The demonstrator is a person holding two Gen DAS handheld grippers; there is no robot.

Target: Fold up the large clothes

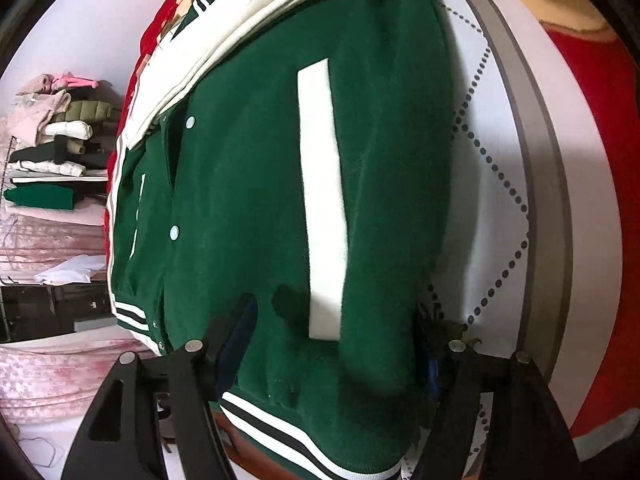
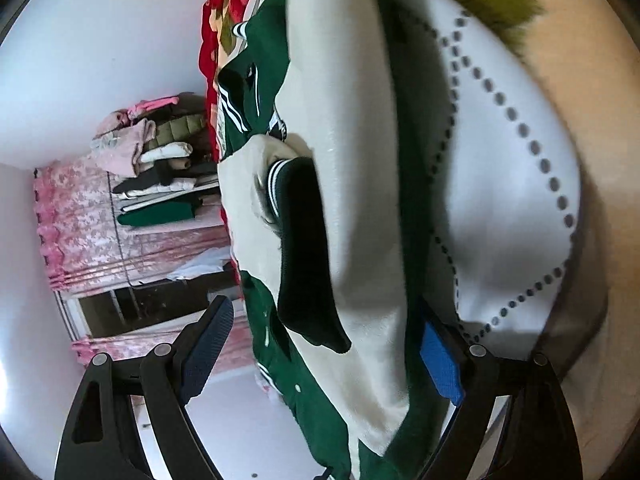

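Note:
A green varsity jacket (image 1: 256,200) with cream sleeves, a white pocket strip and striped hem lies on a white padded surface (image 1: 492,184). My left gripper (image 1: 336,340) is open, its fingers on either side of the jacket's lower hem. In the right wrist view the same jacket (image 2: 360,184) shows its cream sleeve and a dark striped cuff (image 2: 304,240). My right gripper (image 2: 324,348) is open, its fingers straddling the sleeve edge without closing on it.
A stack of folded clothes (image 1: 52,144) sits on a pink-covered shelf (image 1: 48,236) at the left; it also shows in the right wrist view (image 2: 160,172). A red patterned blanket (image 2: 224,20) lies beyond the jacket. A grey frame edge (image 1: 536,184) bounds the padded surface.

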